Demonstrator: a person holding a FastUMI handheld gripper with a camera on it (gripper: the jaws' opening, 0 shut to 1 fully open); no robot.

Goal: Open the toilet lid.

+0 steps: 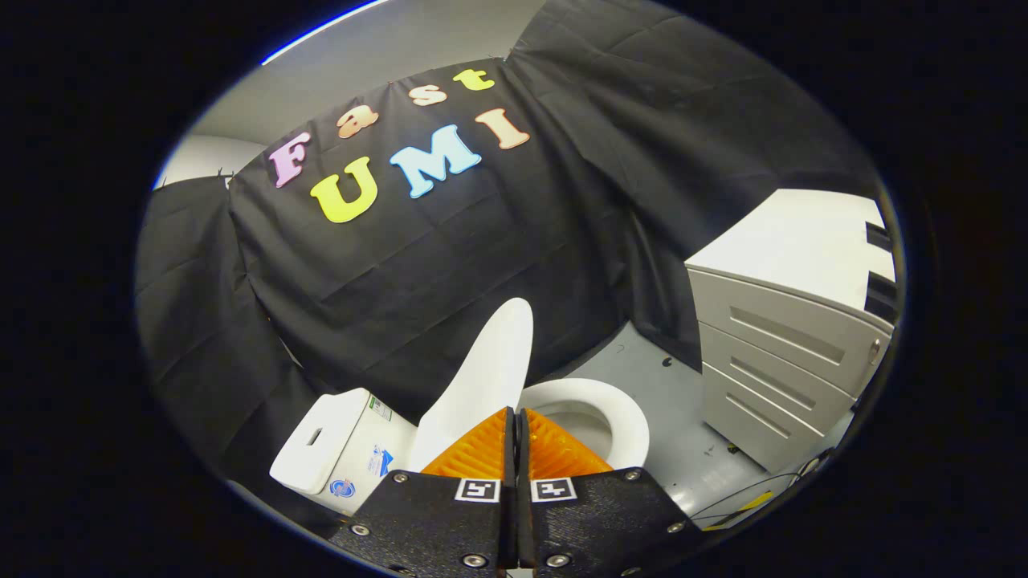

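A white toilet stands on the grey floor beyond my fingers. Its lid is raised, standing up and tilted back toward the tank. The seat ring lies down around the open bowl, just past my fingertips. My gripper is shut, its two fingers pressed together with nothing between them. The fingers sit in front of the lid's lower part and the near side of the bowl, hiding the hinge area. I cannot tell whether the tips touch the lid.
A grey drawer cabinet stands to the right of the toilet. Cables and a yellow strip lie on the floor near its base. Black cloth hangs close behind the tank and lid.
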